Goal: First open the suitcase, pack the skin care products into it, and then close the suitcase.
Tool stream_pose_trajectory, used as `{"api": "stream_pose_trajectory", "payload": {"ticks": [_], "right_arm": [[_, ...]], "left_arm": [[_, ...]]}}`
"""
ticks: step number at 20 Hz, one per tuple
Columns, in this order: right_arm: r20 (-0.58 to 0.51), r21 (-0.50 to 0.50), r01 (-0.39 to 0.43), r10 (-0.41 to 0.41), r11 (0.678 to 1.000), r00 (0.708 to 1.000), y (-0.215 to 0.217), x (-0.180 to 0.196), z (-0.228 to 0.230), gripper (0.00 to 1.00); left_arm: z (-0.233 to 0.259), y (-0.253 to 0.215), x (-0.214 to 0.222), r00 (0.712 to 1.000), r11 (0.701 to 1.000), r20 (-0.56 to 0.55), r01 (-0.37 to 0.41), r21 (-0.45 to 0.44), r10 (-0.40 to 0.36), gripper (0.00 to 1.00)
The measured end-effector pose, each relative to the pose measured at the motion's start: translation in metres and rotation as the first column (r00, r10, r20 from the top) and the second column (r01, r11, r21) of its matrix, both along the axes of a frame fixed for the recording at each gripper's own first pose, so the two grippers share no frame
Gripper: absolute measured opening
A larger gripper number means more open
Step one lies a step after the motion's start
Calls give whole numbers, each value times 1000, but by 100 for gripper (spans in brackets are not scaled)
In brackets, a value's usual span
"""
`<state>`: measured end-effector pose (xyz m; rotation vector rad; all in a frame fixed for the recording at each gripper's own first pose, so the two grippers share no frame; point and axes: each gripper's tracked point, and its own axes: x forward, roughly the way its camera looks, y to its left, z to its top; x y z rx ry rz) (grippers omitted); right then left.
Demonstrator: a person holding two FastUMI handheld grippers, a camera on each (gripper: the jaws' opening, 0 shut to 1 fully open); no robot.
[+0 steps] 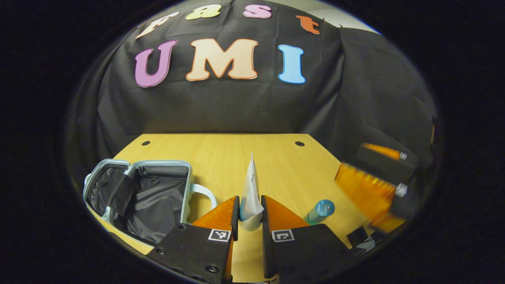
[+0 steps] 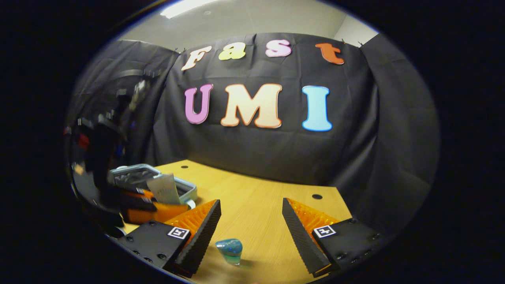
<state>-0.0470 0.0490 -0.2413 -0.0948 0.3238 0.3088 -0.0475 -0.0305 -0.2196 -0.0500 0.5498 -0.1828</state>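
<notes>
- Left tool (image 1: 250,215) clamped on tube (image 1: 251,193), long axis upright, cap down, crimp up, above bench (image 1: 276,157).
- Open suitcase (image 1: 142,197) left of it.
- Right tool (image 2: 251,221) spread wide over bottle (image 2: 229,249) standing on bench.

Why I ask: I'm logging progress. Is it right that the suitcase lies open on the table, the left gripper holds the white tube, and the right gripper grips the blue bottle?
Not quite: the right gripper is open, the blue bottle standing free between its fingers, as the right gripper view shows. The rest holds.
</notes>
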Motion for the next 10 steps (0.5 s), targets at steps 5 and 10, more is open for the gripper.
{"api": "stream_pose_trajectory", "payload": {"ticks": [5,10], "right_arm": [[-127,-23,-29,26,999,992,8,-19,-70,98],[-211,-46,-62,51,997,976,13,-34,-117,95]], "left_arm": [[15,22,-5,999,999,-1,-49,21,49,23],[19,39,-9,997,996,-12,-80,39,80,23]]}}
